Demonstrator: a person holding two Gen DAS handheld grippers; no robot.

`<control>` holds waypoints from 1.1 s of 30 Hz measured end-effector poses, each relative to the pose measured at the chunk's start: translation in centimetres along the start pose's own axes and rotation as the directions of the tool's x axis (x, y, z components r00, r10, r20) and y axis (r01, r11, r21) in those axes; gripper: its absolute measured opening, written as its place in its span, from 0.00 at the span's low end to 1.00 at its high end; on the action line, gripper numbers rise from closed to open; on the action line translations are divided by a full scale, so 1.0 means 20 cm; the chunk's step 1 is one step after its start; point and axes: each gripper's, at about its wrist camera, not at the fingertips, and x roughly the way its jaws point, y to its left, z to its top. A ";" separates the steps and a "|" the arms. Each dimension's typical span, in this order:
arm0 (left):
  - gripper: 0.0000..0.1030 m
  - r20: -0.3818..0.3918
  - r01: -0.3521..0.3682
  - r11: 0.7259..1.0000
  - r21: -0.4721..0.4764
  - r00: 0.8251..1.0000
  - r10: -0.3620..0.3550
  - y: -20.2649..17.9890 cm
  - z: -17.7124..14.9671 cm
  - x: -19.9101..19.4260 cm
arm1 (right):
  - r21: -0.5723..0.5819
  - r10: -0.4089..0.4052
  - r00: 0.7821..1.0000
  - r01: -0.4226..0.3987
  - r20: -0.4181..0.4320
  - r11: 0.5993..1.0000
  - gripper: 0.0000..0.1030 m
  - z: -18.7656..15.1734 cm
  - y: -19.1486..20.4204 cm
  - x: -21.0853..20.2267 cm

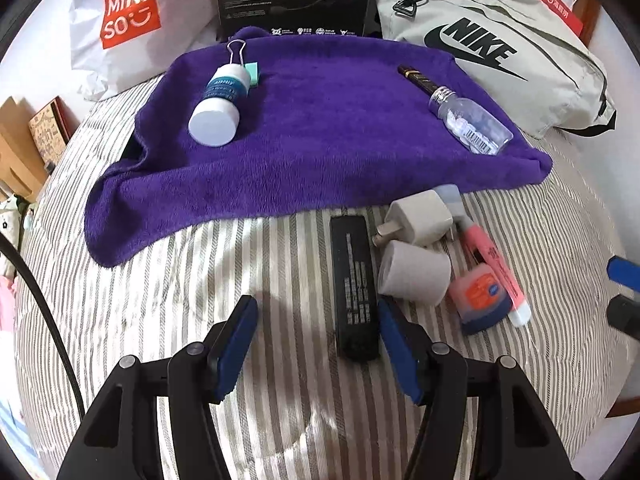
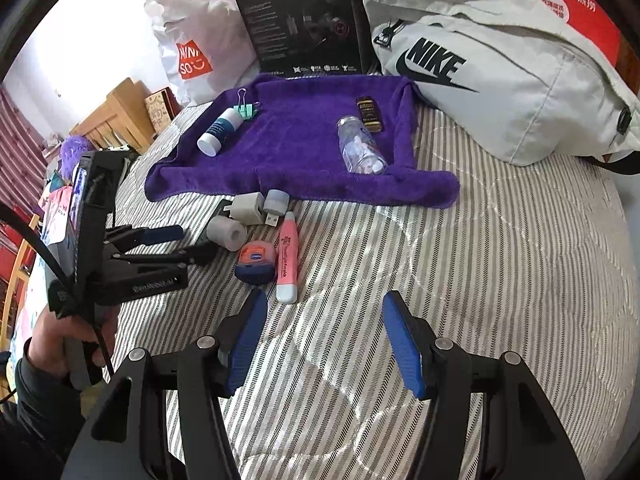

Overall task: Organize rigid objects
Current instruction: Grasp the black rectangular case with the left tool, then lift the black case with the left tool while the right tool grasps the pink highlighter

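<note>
**Both grippers hover empty over the striped bed**

The left gripper (image 1: 318, 322) hangs with its blue pads apart, nothing pressed between them; the near end of a black rectangular device (image 1: 354, 284) lies just inside the right pad, though whether it touches is unclear. The right gripper (image 2: 324, 334) stands parted over bare striped bedcover (image 2: 500, 280), holding nothing.

In the left wrist view, a cluster sits at 3 o'clock of the black device: a white plug adapter (image 1: 420, 220), a grey cylinder (image 1: 414, 272), a small Vaseline jar (image 1: 480, 296) and a pink pen (image 1: 494, 268).

Beyond, at 12 o'clock, the purple towel (image 1: 320, 120) carries a white bottle (image 1: 220, 104) beside a green binder clip (image 1: 252, 72) at its 10 o'clock, and a clear bottle (image 1: 468, 122) with a dark tube (image 1: 418, 78) at 2 o'clock.
</note>
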 end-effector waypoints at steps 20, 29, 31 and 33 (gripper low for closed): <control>0.21 0.025 0.066 0.997 0.029 0.997 -0.067 0.06 -0.02 0.00 | -0.039 0.028 0.998 -0.030 -0.064 0.999 0.29 0.12 0.12 0.36; 0.21 0.029 0.092 0.996 0.015 0.995 -0.093 0.10 -0.05 -0.02 | -0.096 -0.038 0.992 0.027 -0.118 0.995 0.30 0.14 0.20 0.46; 0.21 0.030 0.092 0.996 0.014 0.995 -0.092 0.10 -0.05 -0.02 | -0.118 -0.062 0.992 0.049 -0.110 0.992 0.29 0.14 0.23 0.48; 0.21 0.034 0.093 0.996 0.014 0.995 -0.093 0.09 -0.05 -0.03 | -0.143 -0.091 0.991 0.076 -0.101 0.987 0.27 0.14 0.25 0.49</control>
